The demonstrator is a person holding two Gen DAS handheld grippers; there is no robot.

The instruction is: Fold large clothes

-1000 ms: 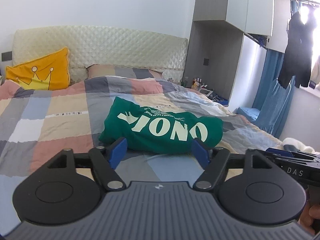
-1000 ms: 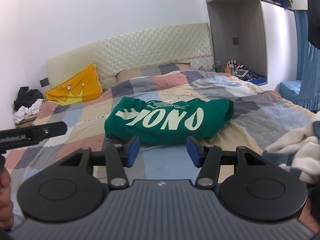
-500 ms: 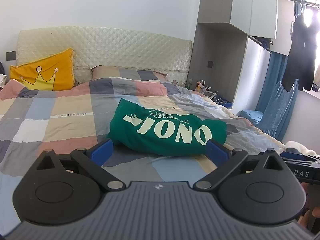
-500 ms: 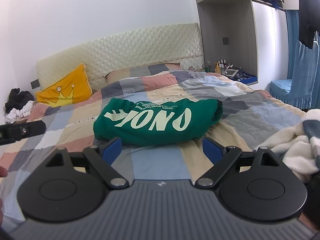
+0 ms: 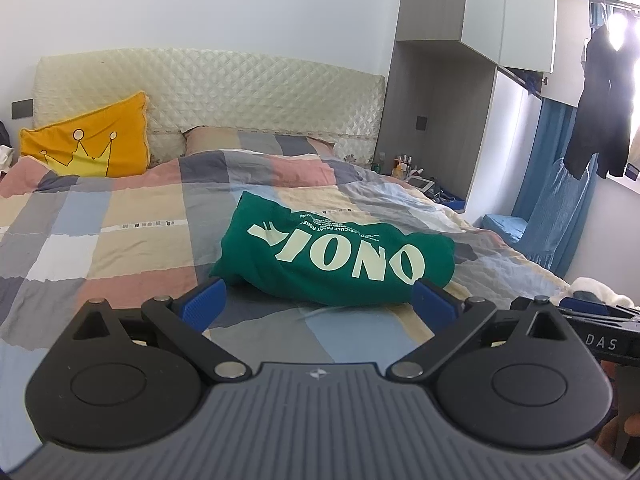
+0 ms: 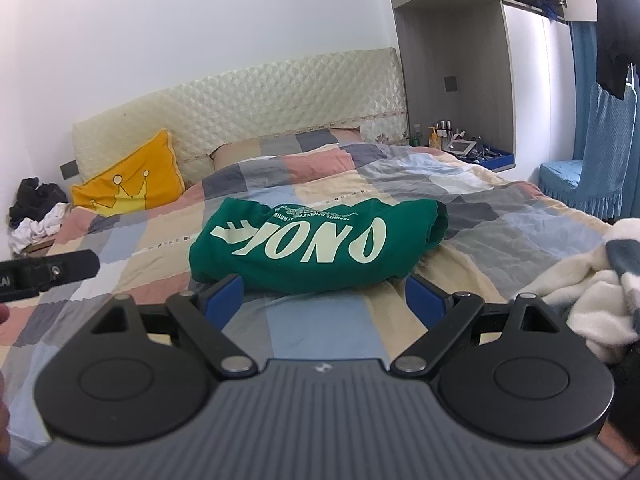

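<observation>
A folded green sweatshirt (image 5: pixel 336 260) with pale lettering lay on the patchwork duvet (image 5: pixel 132 240) near the middle of the bed, print upward, its bulk lying crosswise beyond both tools; the left gripper (image 5: pixel 318 304) hung above the near part of the duvet with its blue pads (image 5: pixel 206 304) spread wide and nothing between them — its jaws had just been opening; the right gripper (image 6: pixel 324 298) sat likewise over the duvet, its jaws also freshly opened and spread, empty, the sweatshirt lying just past its fingertips without touching them; the tip of the left tool showed at the left edge of the right wrist view, and part of the right tool at the right edge of the left wrist view. A yellow crown cushion (image 5: pixel 90 142) leaned against the quilted cream headboard (image 5: pixel 224 96), beside a pillow in the same check; at the far right of the bed a grey alcove held a blue tray (image 6: pixel 494 158) with a tablet (image 6: pixel 464 146) in it and small bottles (image 6: pixel 440 130) behind it — their labels too small to read; a white fluffy blanket (image 6: pixel 592 292) lay heaped at the right edge of the bed; dark garments (image 5: pixel 602 100) hung at the window above a blue curtain (image 5: pixel 560 208); a pile of dark and white clothes (image 6: pixel 36 212) lay left of the bed.
</observation>
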